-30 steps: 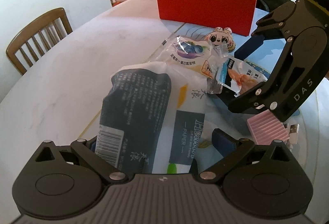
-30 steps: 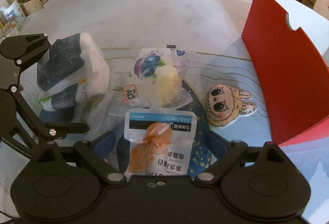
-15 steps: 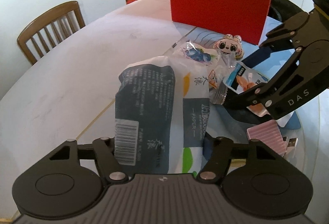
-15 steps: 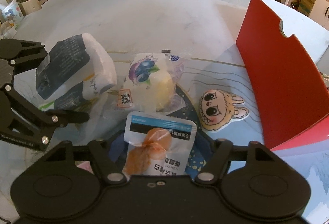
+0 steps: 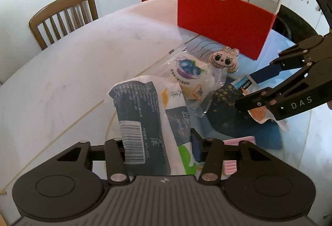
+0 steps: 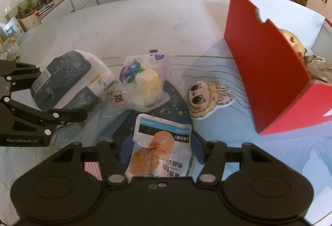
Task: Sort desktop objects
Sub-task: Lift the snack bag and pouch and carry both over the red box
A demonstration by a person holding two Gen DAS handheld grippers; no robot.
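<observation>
Left claw [image 5: 159, 149] closing on the tissue pack [image 5: 145, 122], lower centre, pads pressing it. Right claw [image 6: 159, 153] closing on the snack pouch [image 6: 159, 149], bottom centre. Advice: squeeze gently, lift clear of the counter [image 5: 72, 72], then carry toward the red box [image 6: 267, 72], right.

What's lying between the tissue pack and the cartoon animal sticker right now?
The blueberry bun packet lies between the tissue pack and the cartoon sticker, touching the pack; clearest in the right wrist view.
</observation>
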